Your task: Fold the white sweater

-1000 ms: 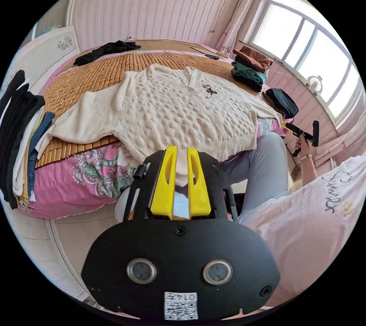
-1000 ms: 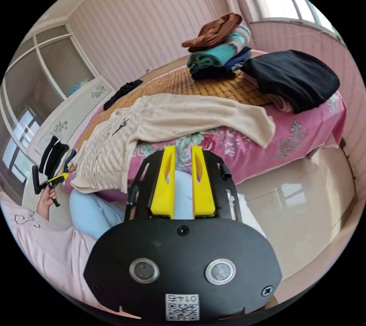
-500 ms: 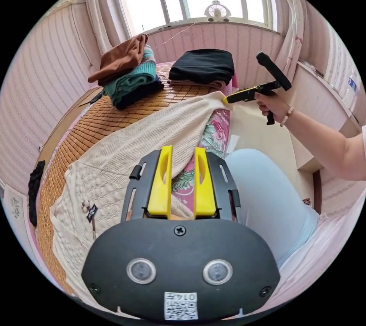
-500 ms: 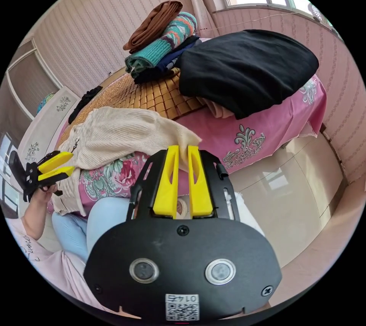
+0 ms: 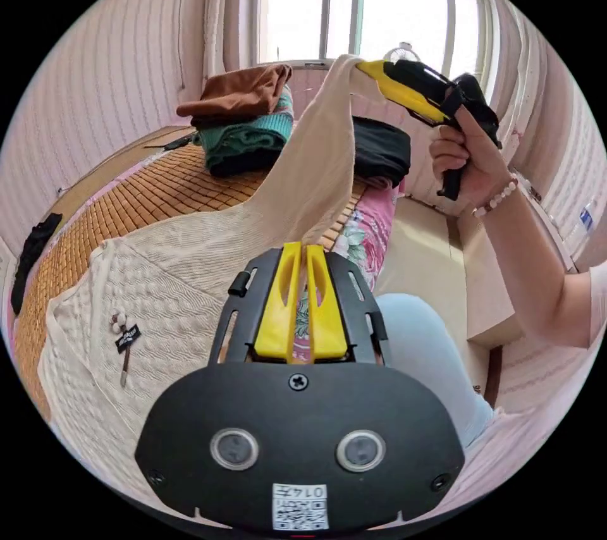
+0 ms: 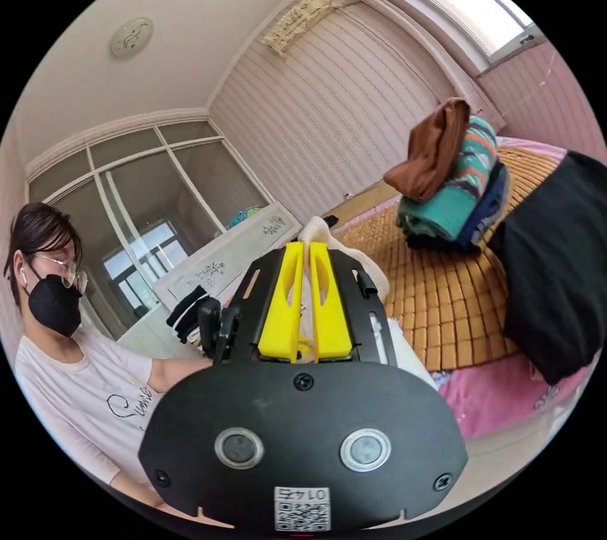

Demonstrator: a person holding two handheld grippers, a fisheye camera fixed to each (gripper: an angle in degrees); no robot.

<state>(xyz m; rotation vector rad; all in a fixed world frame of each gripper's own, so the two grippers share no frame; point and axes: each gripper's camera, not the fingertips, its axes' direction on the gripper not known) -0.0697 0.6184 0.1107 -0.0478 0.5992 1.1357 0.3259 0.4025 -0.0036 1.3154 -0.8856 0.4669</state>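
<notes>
The cream cable-knit white sweater [image 5: 190, 287] lies spread on the woven bamboo bed mat [image 5: 126, 198], its sleeve lifted taut between the right gripper [image 5: 365, 67], clamped on the cuff, and the left gripper [image 5: 299, 249], pinching it lower down.

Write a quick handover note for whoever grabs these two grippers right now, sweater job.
Right gripper: shut on the cuff of the white sweater, holding that sleeve lifted above the bed.
Left gripper: jaws nearly together at the lower part of the same sleeve; a strip of fabric seems to sit between them, but a firm grip can't be confirmed.
Sweater body lies flat, face up, on the bamboo mat, a hang tag near the collar. Folded clothes stack and a black garment lie beyond it.
Done: sweater spread, one sleeve raised.
Left: probably lay this sleeve across the body, then the other sleeve, then fold the body.
</notes>
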